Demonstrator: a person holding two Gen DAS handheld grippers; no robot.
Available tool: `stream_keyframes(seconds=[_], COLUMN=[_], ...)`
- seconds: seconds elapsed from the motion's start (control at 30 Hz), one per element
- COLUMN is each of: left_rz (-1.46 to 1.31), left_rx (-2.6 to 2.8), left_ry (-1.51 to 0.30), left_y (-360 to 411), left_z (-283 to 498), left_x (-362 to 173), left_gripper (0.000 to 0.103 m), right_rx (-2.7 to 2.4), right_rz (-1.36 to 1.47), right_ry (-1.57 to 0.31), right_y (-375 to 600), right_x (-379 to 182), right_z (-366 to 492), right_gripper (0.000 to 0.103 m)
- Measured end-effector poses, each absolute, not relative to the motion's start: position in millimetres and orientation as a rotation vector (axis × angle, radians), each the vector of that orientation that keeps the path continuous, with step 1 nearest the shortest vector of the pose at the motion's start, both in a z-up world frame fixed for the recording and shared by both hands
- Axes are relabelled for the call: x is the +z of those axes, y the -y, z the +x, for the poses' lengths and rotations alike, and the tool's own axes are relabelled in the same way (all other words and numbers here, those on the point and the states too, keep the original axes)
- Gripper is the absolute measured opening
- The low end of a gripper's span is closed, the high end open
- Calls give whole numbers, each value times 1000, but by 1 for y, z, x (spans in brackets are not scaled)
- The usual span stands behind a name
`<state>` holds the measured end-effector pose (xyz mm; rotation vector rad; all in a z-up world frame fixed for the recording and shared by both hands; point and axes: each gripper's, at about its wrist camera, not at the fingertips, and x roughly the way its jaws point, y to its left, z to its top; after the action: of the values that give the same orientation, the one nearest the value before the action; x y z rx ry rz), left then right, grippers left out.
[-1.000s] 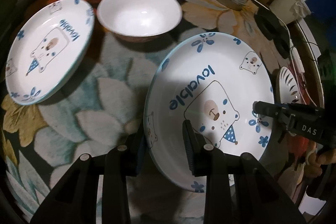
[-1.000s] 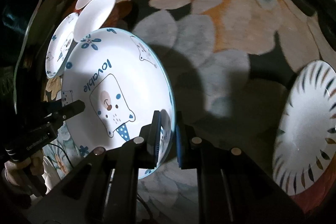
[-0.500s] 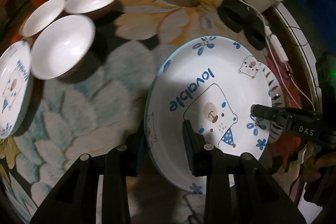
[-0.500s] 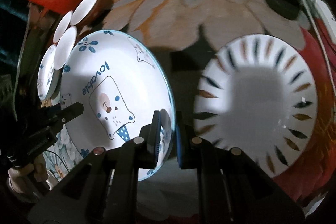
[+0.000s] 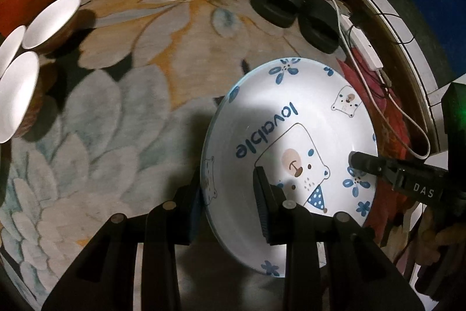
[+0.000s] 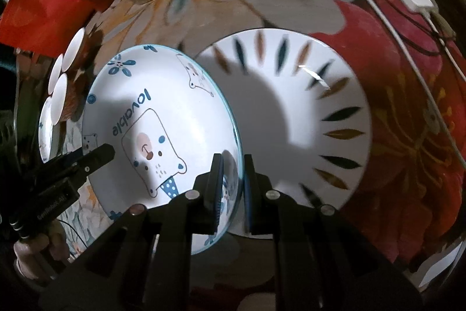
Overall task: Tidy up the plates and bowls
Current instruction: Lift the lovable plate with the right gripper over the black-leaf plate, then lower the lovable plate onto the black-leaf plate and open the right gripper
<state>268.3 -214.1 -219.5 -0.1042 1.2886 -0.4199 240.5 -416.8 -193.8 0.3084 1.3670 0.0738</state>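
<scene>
Carried across the floral rug (image 5: 122, 118), the bear plate (image 5: 291, 136) now hangs partly over the leaf plate (image 6: 305, 107). Left gripper (image 5: 230, 212) and right gripper (image 6: 233, 182) each pinch opposite rims. Bowls (image 5: 17, 95) sit at the rug's far left edge.

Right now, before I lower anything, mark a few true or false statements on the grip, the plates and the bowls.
1. Both tools grip the bear plate by opposite rims: the left tool and the right tool. True.
2. The leaf-pattern plate lies partly under the bear plate in the right wrist view. True.
3. The three white bowls are stacked in one pile. False: they sit side by side.
4. The bear plate is upside down. False: its printed face is up.
5. The black slippers lie on the leaf-pattern plate. False: they lie on the floral mat.
</scene>
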Motion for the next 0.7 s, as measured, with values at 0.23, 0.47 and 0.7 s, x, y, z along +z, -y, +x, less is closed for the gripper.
stream_keyframes(seconds=[0.23, 0.47, 0.7], left_rz=[-80, -69, 12], left_rx=[-445, -453, -443], left_ry=[-1280, -1302, -1295], left_y=[253, 279, 296], left_z=[272, 277, 273], left_x=[-220, -225, -231], left_gripper=[33, 33, 33], right_rx=[4, -45, -70], right_rz=[341, 390, 359], right_ry=[-1369, -1364, -1357], right_y=[452, 481, 491], right_x=[-202, -211, -216], right_z=[241, 243, 245], right_gripper=[13, 14, 13])
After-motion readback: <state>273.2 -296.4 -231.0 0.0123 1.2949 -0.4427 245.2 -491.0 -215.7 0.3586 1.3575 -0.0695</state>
